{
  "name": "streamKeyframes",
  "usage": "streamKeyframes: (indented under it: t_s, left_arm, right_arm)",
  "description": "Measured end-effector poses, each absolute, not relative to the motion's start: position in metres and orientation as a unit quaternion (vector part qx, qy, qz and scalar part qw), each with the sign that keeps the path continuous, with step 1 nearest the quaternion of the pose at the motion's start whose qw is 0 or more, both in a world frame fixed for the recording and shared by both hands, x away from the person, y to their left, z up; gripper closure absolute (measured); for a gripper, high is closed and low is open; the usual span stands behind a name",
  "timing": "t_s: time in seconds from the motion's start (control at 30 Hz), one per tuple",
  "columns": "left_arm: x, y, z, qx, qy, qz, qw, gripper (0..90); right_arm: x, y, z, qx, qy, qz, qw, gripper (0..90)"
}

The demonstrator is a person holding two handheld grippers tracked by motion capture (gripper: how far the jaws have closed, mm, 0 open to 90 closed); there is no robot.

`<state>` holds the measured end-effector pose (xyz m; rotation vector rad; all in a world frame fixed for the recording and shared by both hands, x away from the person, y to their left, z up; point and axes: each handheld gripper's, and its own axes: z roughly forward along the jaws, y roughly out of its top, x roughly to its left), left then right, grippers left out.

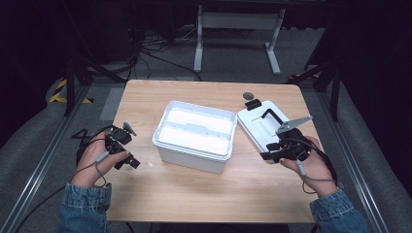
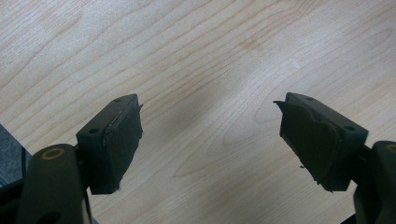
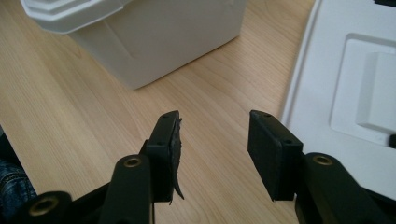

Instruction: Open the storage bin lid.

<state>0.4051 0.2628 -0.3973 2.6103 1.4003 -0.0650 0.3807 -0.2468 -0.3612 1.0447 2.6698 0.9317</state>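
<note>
Wooden table (image 1: 194, 194), both hand-held grippers (image 1: 127, 162) wide apart, empty

Light falls from overhead onto the counter (image 1: 204, 194), which is bright and evenly lit, while the room at 12 o'clock sinks into near black. The white bin (image 1: 194, 133) glares, its inside washed out. Soft shadows lie beneath it. In both gripper views the wood grain is sharp; the near tool bodies at 6 o'clock blur slightly.
</note>
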Motion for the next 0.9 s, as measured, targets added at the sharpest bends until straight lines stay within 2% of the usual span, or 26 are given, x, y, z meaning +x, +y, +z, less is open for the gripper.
streamKeyframes:
  t_s: [0.23,0.43,0.63,0.9]
  left_arm:
    - [0.406,0.261,-0.397,0.88,0.467,-0.018,0.087,21.7]
    - [0.406,0.256,-0.399,0.881,0.465,-0.021,0.083,21.7]
    - [0.404,0.258,-0.398,0.88,0.467,-0.014,0.084,22.0]
    - [0.403,0.258,-0.398,0.879,0.469,-0.004,0.087,22.0]
  right_arm:
    - [0.369,-0.232,-0.378,0.331,0.882,0.333,0.04,55.9]
    - [0.362,-0.222,-0.39,0.319,0.883,0.341,0.039,55.8]
    - [0.357,-0.21,-0.414,0.309,0.883,0.353,0.019,56.4]
    - [0.355,-0.202,-0.438,0.293,0.883,0.365,0.038,56.7]
